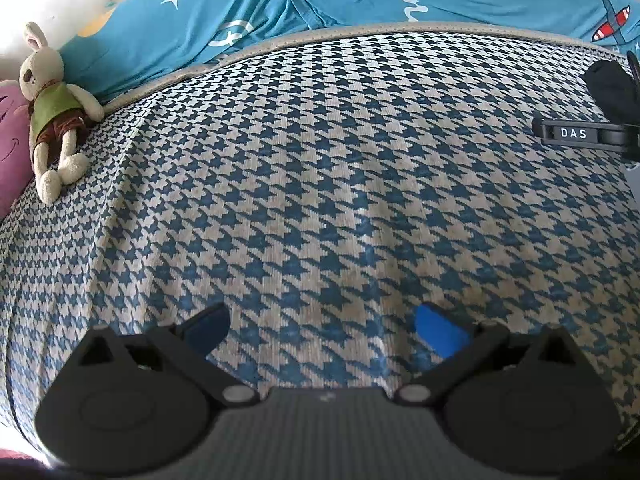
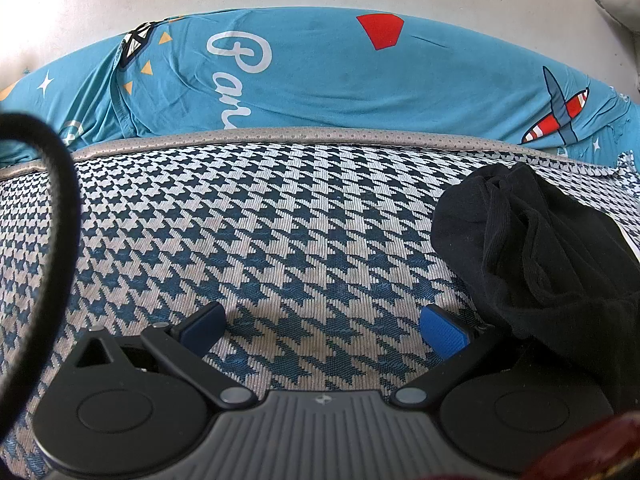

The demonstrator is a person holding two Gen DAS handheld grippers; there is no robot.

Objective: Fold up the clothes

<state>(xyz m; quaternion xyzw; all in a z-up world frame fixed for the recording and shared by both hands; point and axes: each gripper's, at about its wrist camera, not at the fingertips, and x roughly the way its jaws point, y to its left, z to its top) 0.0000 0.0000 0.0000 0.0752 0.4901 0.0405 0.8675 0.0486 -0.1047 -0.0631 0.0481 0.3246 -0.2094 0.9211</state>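
A crumpled black garment (image 2: 536,248) lies bunched on the blue and white houndstooth mat (image 2: 280,220), just right of my right gripper (image 2: 324,326). That gripper stands open above bare mat, and its right finger (image 2: 444,332) is close to the cloth's lower edge. In the left wrist view the same black garment (image 1: 610,84) shows only at the far right edge, behind the other gripper's black body marked DAS (image 1: 576,134). My left gripper (image 1: 320,326) hangs open over the houndstooth mat (image 1: 320,180), with nothing between its blue pads.
A teal printed sheet (image 2: 340,76) covers a long cushion behind the mat. A stuffed rabbit (image 1: 52,108) and a purple pillow (image 1: 10,148) lie at the mat's left edge. A black cable (image 2: 60,192) loops at the left of the right wrist view.
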